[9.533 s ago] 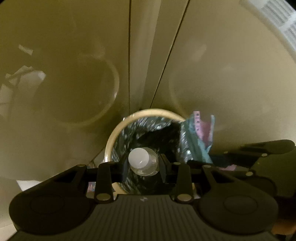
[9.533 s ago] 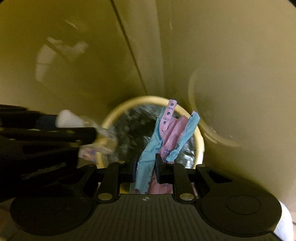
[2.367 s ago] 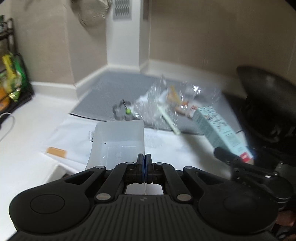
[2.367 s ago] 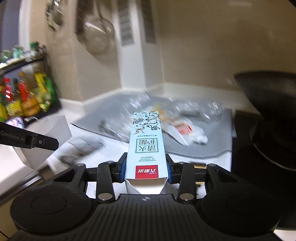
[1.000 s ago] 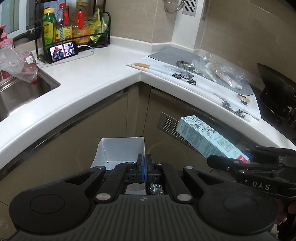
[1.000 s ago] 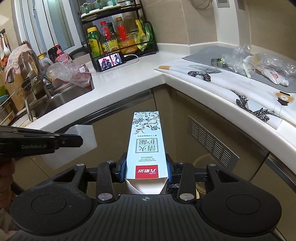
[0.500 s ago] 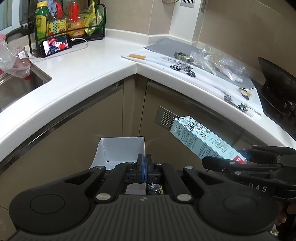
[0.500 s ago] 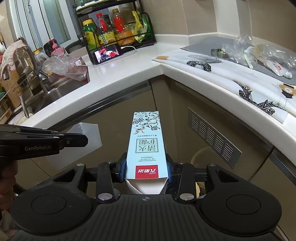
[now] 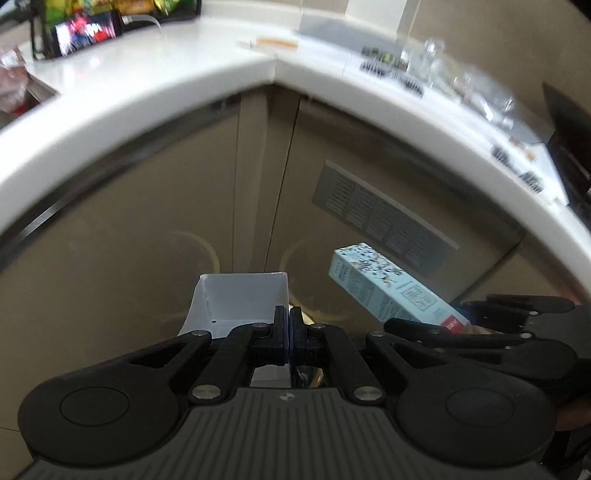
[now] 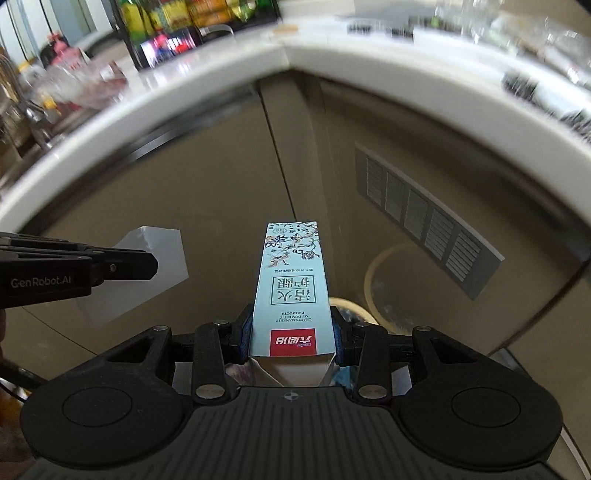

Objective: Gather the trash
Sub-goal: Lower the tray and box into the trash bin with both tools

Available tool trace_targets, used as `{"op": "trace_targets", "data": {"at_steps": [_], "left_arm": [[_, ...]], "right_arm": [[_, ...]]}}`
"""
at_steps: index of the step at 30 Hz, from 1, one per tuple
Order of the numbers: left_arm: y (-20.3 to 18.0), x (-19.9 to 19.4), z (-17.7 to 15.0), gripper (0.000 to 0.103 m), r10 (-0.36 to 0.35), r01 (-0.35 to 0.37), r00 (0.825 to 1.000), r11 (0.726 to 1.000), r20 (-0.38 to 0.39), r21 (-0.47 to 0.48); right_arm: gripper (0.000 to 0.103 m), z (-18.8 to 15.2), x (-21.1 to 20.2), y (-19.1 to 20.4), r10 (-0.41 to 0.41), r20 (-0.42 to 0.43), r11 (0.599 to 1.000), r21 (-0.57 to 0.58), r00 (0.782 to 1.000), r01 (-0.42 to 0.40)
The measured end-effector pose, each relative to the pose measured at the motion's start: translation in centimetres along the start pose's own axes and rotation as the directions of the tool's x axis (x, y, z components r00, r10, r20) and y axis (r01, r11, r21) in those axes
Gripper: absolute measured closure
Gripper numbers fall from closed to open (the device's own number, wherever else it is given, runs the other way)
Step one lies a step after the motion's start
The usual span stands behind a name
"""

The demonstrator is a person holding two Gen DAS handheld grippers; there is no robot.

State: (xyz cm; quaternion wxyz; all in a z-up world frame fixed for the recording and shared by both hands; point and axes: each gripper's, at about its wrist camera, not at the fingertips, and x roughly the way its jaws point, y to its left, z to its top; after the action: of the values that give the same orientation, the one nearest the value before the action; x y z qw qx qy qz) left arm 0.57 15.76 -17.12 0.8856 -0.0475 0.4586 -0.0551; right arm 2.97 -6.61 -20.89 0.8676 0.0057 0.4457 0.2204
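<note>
My left gripper (image 9: pixel 287 325) is shut on the thin wall of a white plastic tray (image 9: pixel 240 301), which sticks out ahead of it in front of the cabinet doors. My right gripper (image 10: pixel 293 332) is shut on a long light-blue carton (image 10: pixel 291 280) with a red label, pointing forward. In the left wrist view the same carton (image 9: pixel 388 288) hangs to the right with the right gripper (image 9: pixel 458 325) on it. In the right wrist view the white tray (image 10: pixel 147 269) and the left gripper (image 10: pixel 147 264) show at the left. The bin rim (image 10: pixel 347 304) peeks out just below the carton.
Beige cabinet doors (image 10: pixel 207 221) with a vent grille (image 10: pixel 424 218) fill the view ahead. A white corner countertop (image 9: pixel 184 88) curves above, with a phone (image 9: pixel 88 31), a bottle rack and loose clear wrappers (image 9: pixel 476 92) on it. A dark pan (image 9: pixel 569 122) sits at the far right.
Both grippers have sunk from counter height down in front of the cabinet doors, still gripping the tray and the carton. The countertop has slid toward the top of both views.
</note>
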Motion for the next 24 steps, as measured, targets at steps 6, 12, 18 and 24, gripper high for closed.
{"op": "trace_targets", "data": {"at_steps": [6, 12, 18, 24], "left_arm": [[0.9, 7.0, 0.3, 0.103, -0.008, 0.009, 0.993, 1.000, -0.117, 0.010], [1.7, 13.6, 0.8, 0.103, -0.022, 0.026, 0.976, 1.000, -0.218, 0.013], [2.8, 19.3, 0.4, 0.103, -0.029, 0.032, 0.950, 0.999, -0.311, 0.004], [3.6, 23.5, 0.2, 0.103, -0.004, 0.008, 0.929, 1.000, -0.371, 0.008]], "right_arm": [[0.061, 0.0, 6.2, -1.5, -0.022, -0.101, 0.999, 0.029, 0.995, 0.025], [0.061, 0.2, 11.8, -2.3, -0.038, -0.198, 0.998, 0.043, 0.980, 0.047], [0.061, -0.3, 17.2, -2.7, -0.077, -0.282, 0.996, 0.013, 0.956, 0.084], [0.061, -0.9, 21.6, -2.9, -0.092, -0.356, 0.995, -0.010, 0.930, 0.095]]}}
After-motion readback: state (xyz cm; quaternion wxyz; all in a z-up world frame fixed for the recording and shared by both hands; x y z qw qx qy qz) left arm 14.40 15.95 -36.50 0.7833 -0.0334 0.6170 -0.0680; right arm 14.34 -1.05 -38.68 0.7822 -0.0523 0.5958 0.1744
